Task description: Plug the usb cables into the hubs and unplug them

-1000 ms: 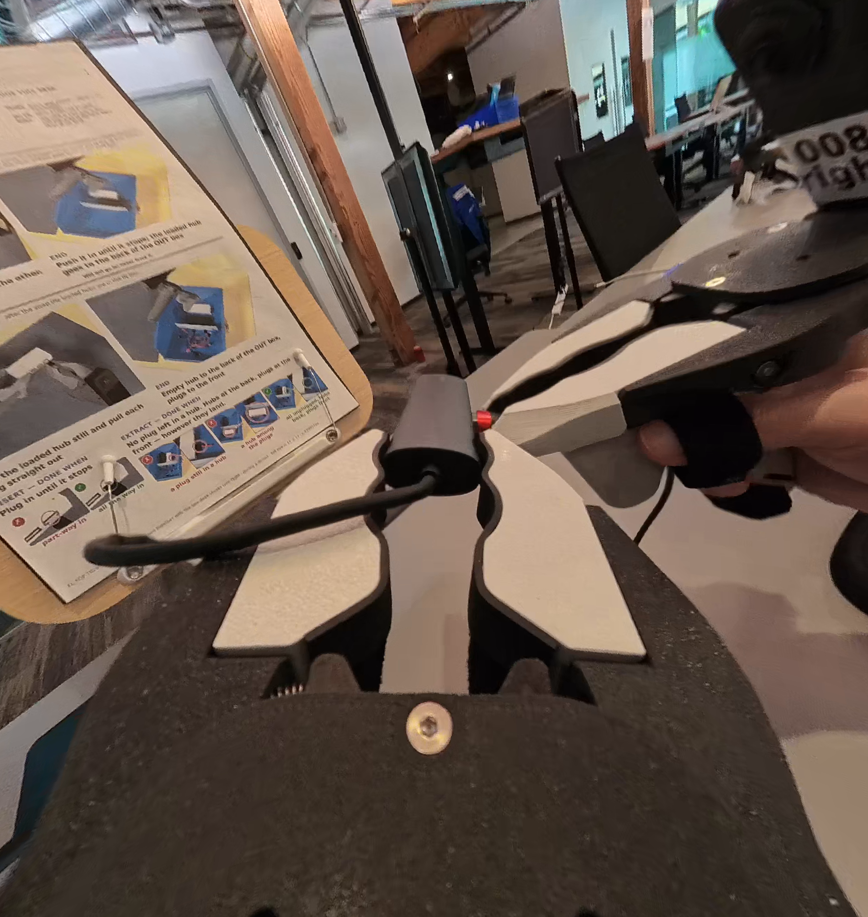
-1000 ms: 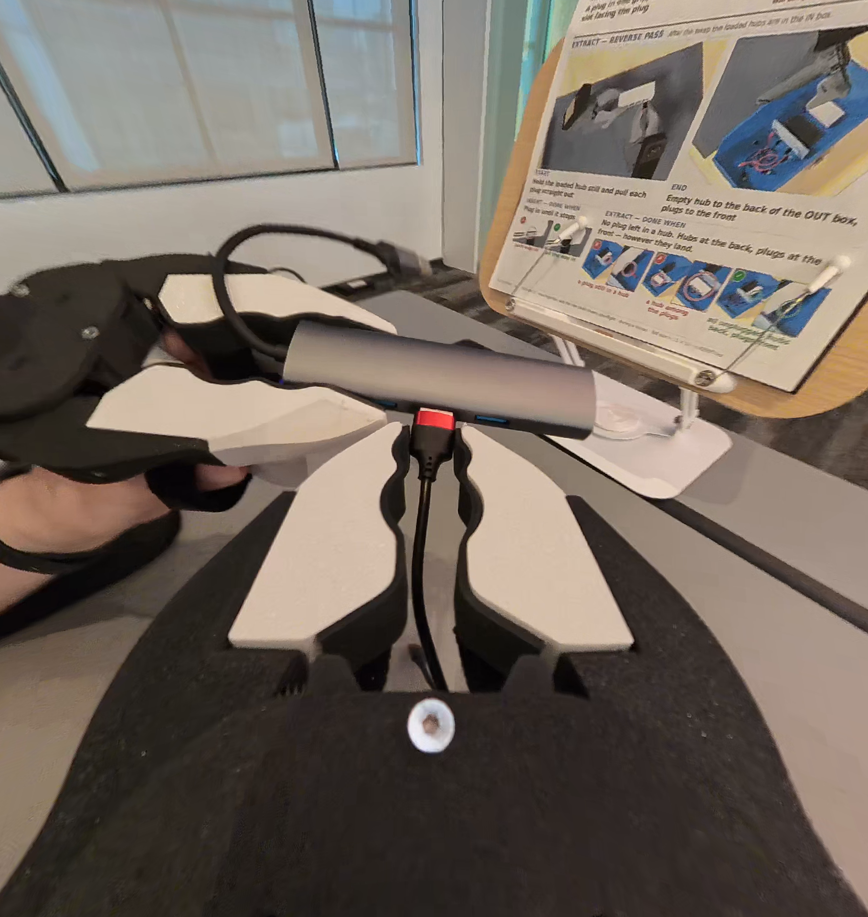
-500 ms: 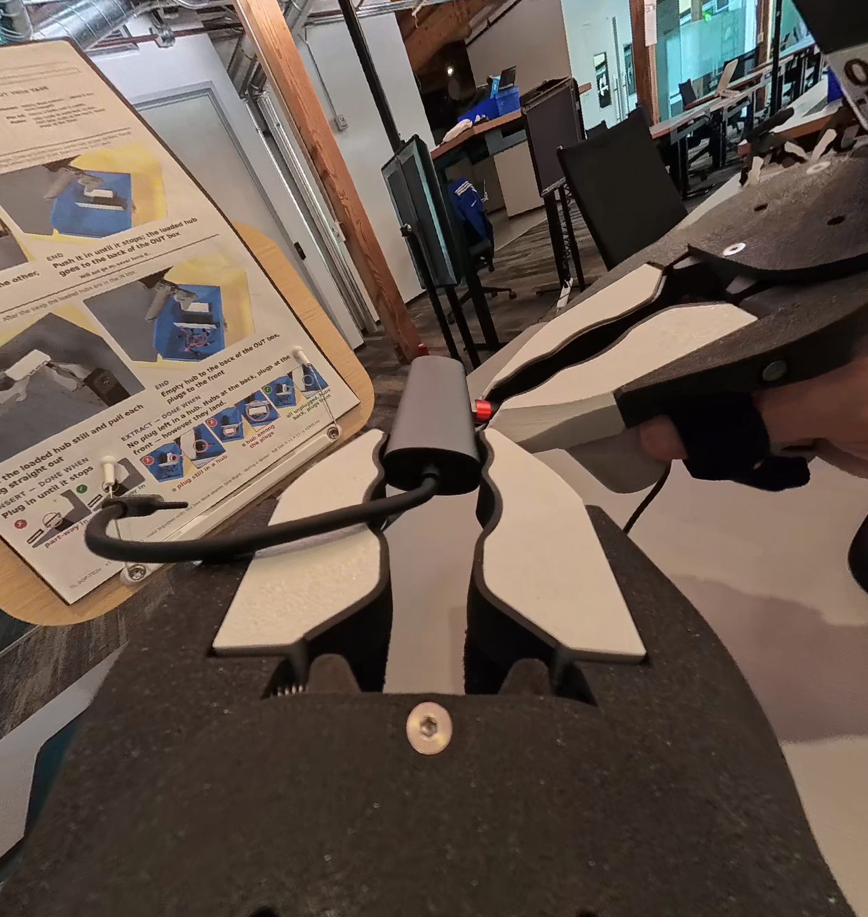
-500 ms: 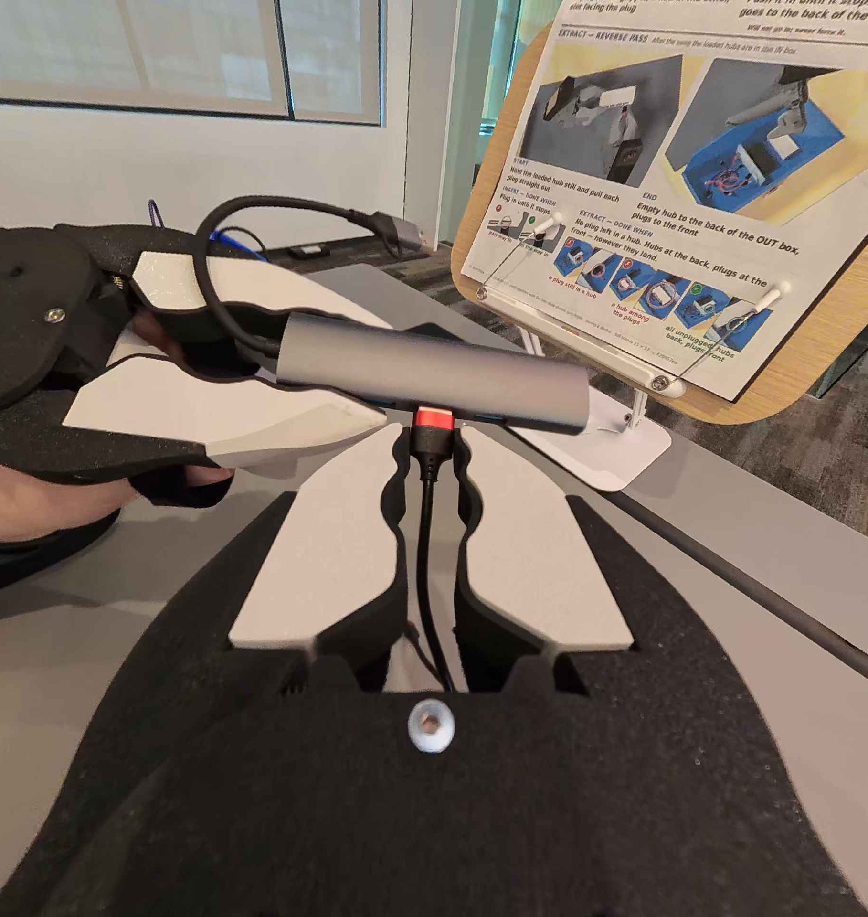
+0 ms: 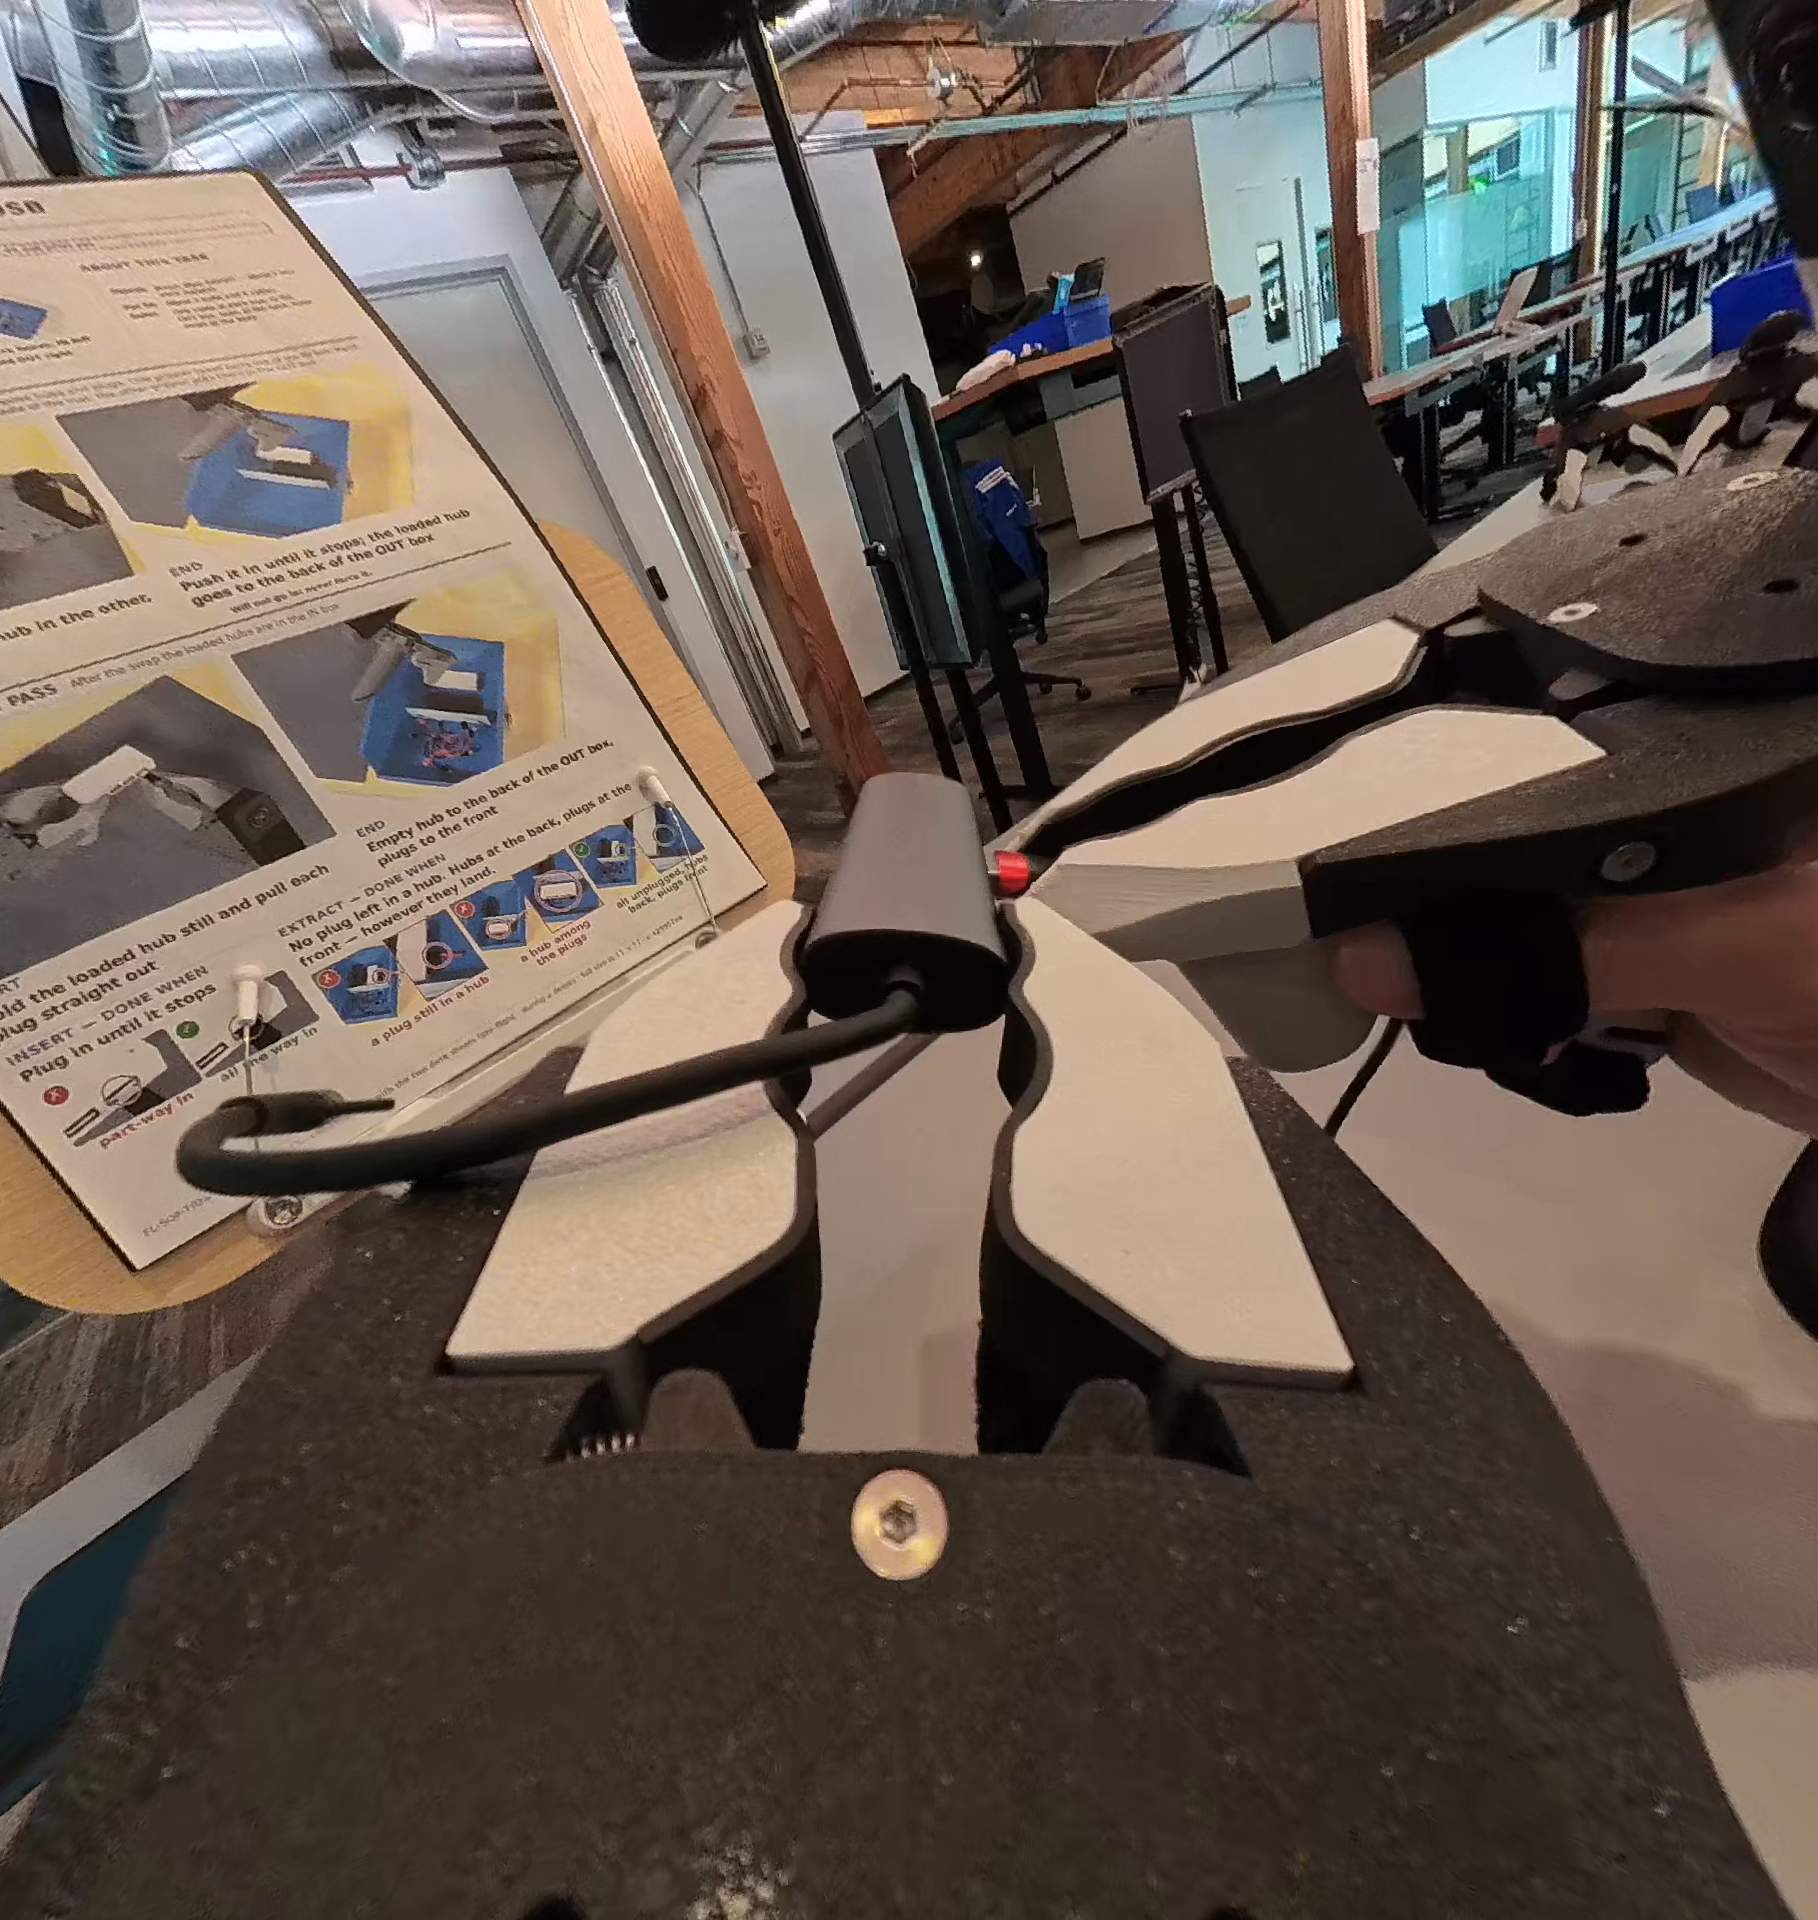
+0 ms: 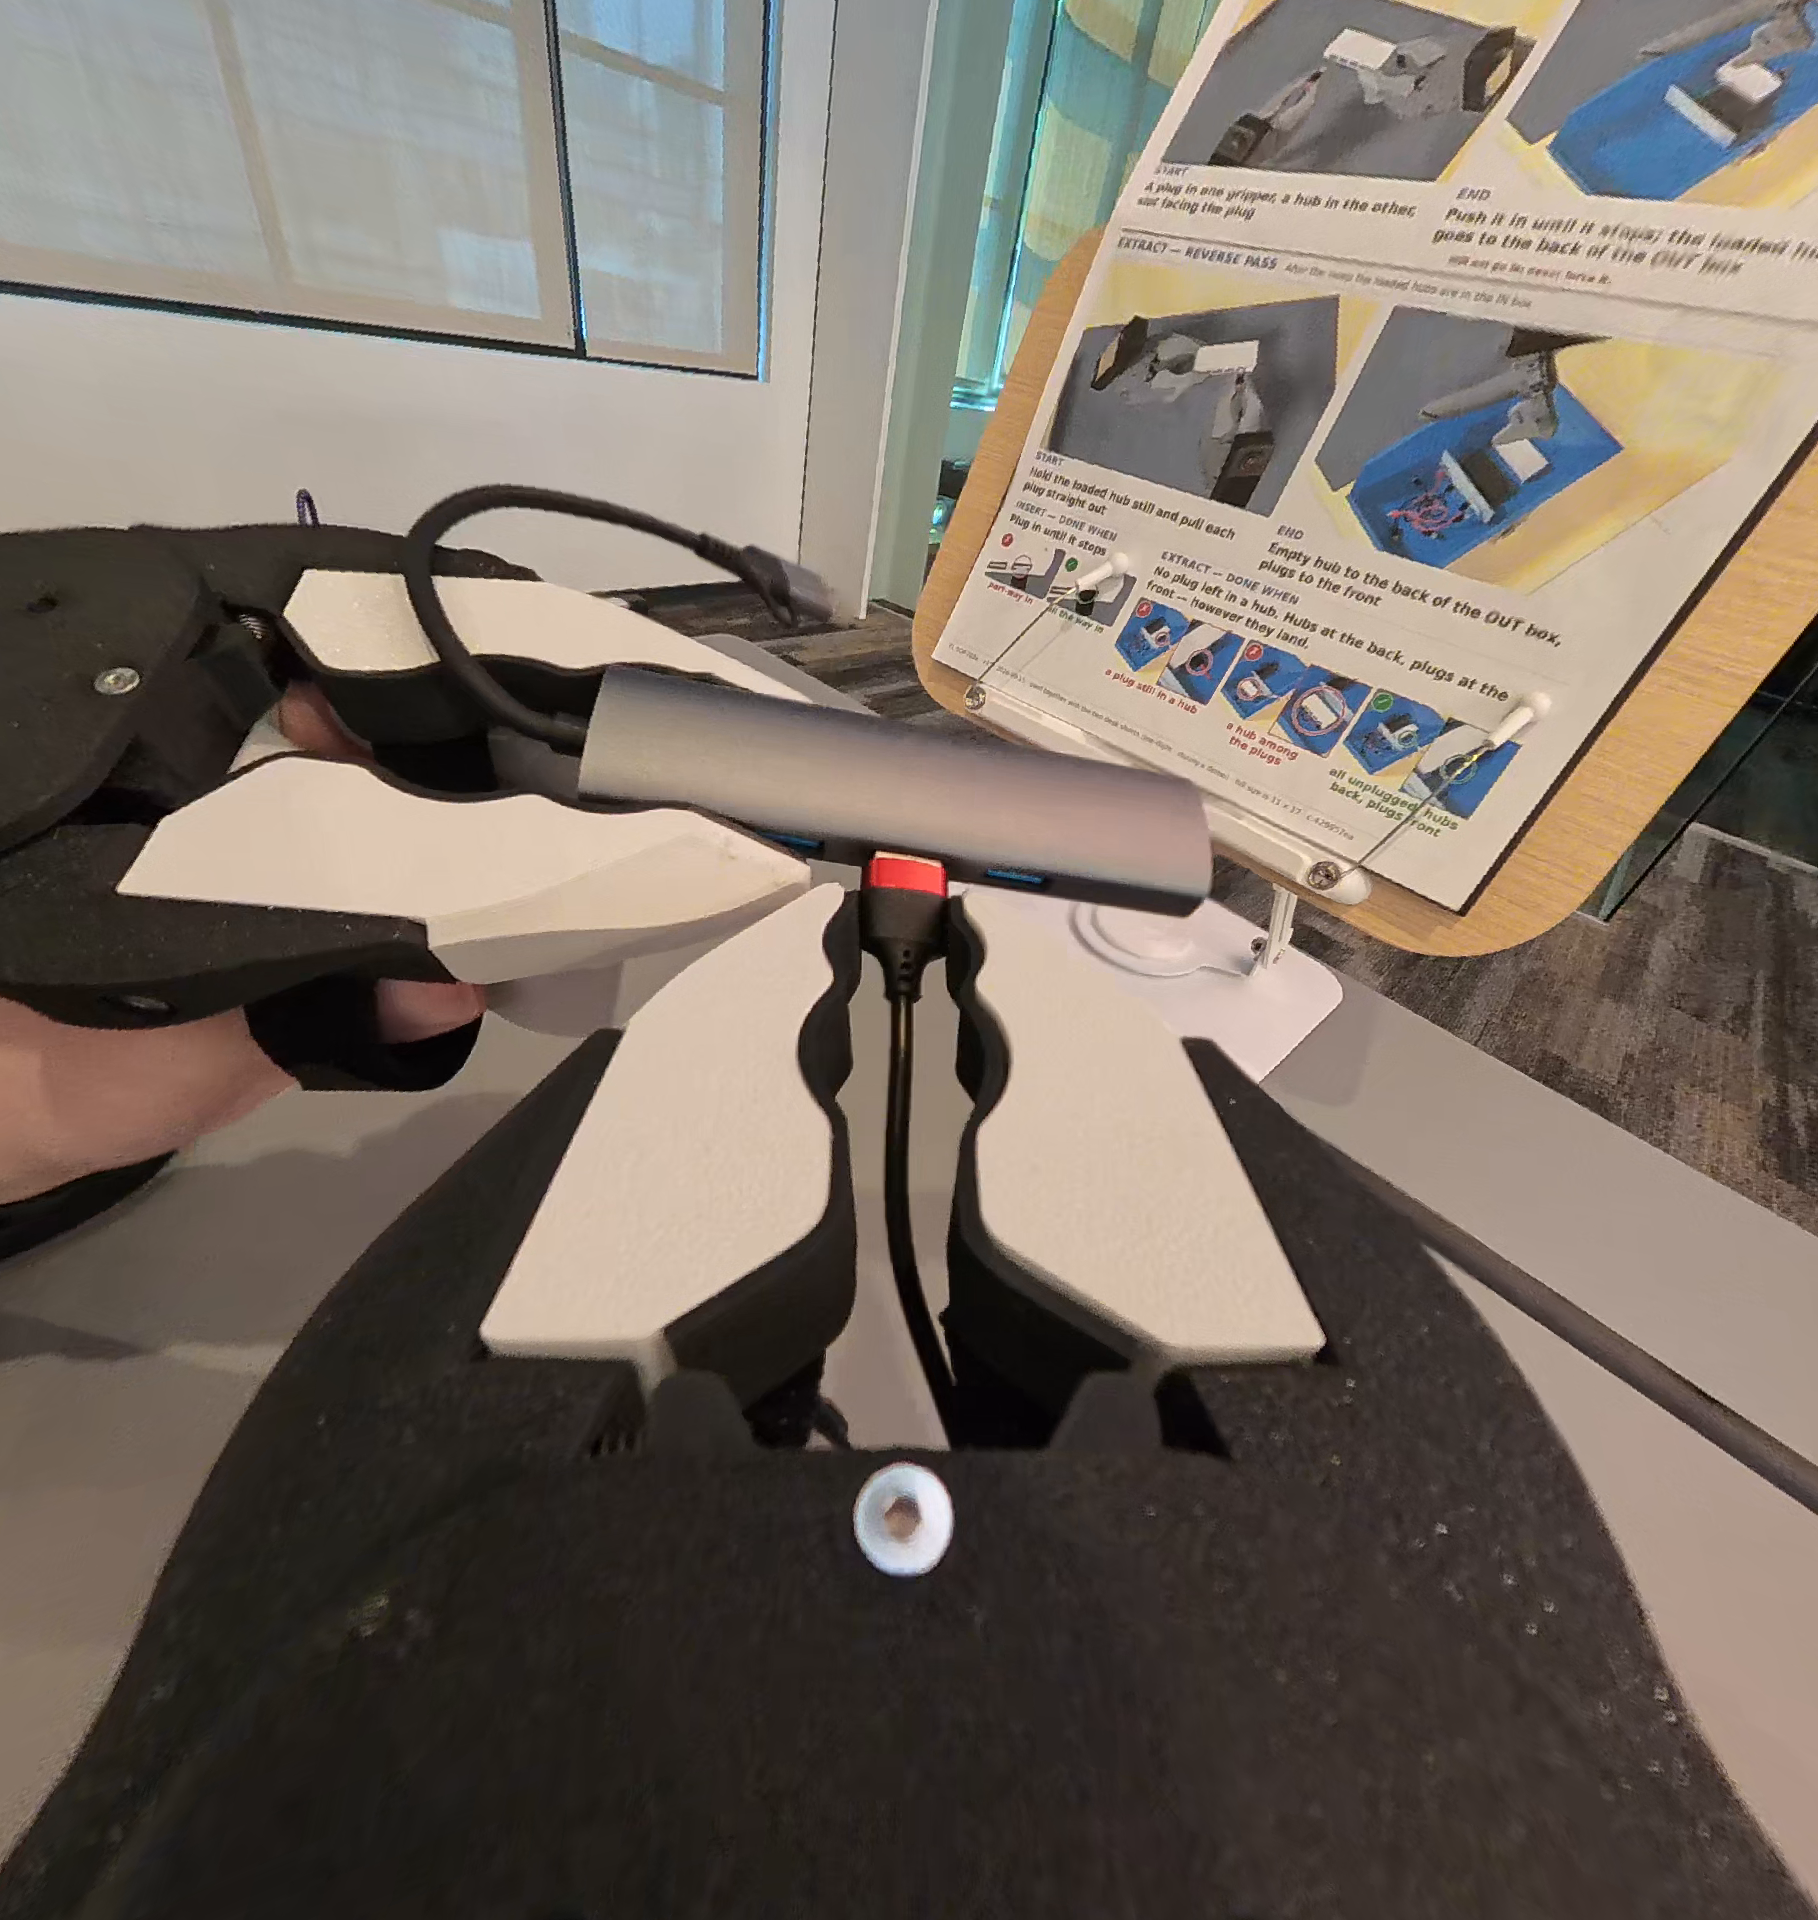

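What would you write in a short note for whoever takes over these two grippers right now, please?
Left gripper: shut on the grey hub, held level; its own short cable loops free.
Right gripper: shut on the red-collared plug, whose tip is in a port on the hub's side.
Done: plug and hub joined; how deep it sits cannot be told.
Left: seat it fully if needed, then pull it straight out.

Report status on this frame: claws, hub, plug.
Left claw shut on hub. Right claw shut on red-tipped plug, plug seated in hub's side port. Both held above the table; nothing in the way.
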Available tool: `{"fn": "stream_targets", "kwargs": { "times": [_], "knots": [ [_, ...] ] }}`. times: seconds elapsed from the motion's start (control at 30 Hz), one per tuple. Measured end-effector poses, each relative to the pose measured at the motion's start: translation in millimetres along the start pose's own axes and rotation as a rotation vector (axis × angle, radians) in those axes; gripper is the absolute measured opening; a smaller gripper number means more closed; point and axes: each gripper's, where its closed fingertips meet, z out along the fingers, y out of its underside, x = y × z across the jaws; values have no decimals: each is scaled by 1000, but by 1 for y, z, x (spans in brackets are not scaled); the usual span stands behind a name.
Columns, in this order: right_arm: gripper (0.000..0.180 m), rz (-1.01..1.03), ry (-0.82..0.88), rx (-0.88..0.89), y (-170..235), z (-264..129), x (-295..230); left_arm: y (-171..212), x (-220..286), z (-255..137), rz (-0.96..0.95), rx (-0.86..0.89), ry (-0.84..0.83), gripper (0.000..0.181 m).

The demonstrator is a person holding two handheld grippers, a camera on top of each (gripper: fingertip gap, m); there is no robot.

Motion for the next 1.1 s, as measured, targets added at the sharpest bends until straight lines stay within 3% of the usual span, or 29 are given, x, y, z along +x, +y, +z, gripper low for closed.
{"fn": "stream_targets", "kwargs": {
  "times": [0.43,1.1],
  "knots": [
    [15,-38,75,121,-23,-11,-9,-23,0,-12,17,122,-22,32],
    [15,-22,93,159,-28,-13,-11,-30,-2,-14,40,125,-6,33]
  ]
}}
